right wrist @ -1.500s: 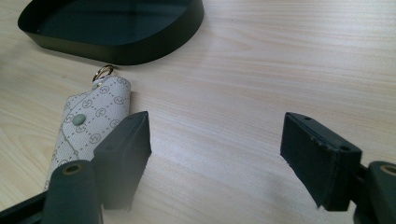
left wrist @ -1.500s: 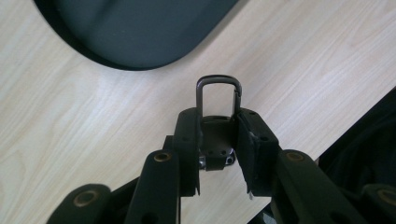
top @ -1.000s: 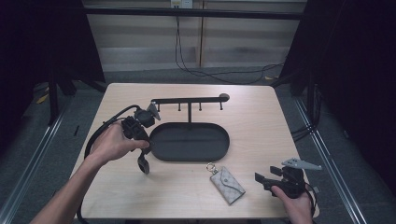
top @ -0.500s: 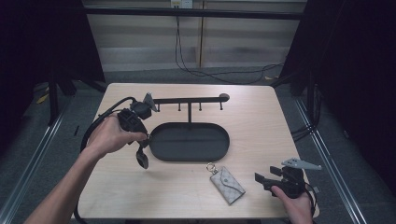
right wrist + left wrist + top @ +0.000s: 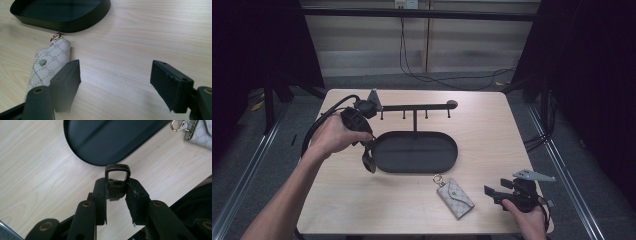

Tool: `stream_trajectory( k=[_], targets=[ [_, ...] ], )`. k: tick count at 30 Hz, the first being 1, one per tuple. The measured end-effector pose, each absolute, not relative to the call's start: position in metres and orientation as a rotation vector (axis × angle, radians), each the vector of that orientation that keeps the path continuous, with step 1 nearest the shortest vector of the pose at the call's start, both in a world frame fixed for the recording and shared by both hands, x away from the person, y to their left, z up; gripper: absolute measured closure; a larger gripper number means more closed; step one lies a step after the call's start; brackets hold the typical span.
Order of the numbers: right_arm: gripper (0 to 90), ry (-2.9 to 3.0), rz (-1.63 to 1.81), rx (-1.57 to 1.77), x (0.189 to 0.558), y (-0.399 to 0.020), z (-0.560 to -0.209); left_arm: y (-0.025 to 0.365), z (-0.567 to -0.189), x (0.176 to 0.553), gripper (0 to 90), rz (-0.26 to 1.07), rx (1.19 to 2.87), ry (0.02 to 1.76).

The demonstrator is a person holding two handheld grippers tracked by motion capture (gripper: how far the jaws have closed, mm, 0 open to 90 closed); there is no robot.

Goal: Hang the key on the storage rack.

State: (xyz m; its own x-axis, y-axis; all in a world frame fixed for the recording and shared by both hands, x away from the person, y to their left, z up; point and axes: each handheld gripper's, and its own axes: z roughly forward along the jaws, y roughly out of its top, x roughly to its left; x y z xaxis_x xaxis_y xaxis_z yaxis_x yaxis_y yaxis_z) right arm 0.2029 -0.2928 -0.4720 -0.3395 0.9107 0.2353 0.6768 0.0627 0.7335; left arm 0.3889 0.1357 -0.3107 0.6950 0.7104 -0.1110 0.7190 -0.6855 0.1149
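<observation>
While the left hand-held gripper (image 5: pixel 117 195) hangs over the tabletop (image 5: pixel 337 200) beside the left end of the black oval tray (image 5: pixel 414 152), its jaws are clamped on a small black fob (image 5: pixel 117 178) with a rectangular loop at its tip; in the high view the fob (image 5: pixel 368 162) dangles just off the tray's rim. Judged light, rigid and hard plastic, fairly slick, best held across the flat body below the loop, leaving the loop free. Hook rack (image 5: pixel 414 106): horizontal bar with short pegs, rising from the tray. Key pouch (image 5: pixel 454 196): patterned fabric, snap button, metal ring, flat on the tabletop near the front edge. Right hand-held gripper (image 5: pixel 115 82): jaws wide apart, nothing between them, just beside the pouch
</observation>
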Motion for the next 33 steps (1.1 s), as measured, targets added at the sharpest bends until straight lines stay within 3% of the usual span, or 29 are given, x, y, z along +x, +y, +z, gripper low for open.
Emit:
stream_trajectory(
  k=[33],
  targets=[
    [23.7, 2.087, 1.157, 1.588, 0.203, -0.291, -0.473, 0.113, -0.297, 0.438, 70.7, -0.087, 2.673, 1.372]
  ],
)
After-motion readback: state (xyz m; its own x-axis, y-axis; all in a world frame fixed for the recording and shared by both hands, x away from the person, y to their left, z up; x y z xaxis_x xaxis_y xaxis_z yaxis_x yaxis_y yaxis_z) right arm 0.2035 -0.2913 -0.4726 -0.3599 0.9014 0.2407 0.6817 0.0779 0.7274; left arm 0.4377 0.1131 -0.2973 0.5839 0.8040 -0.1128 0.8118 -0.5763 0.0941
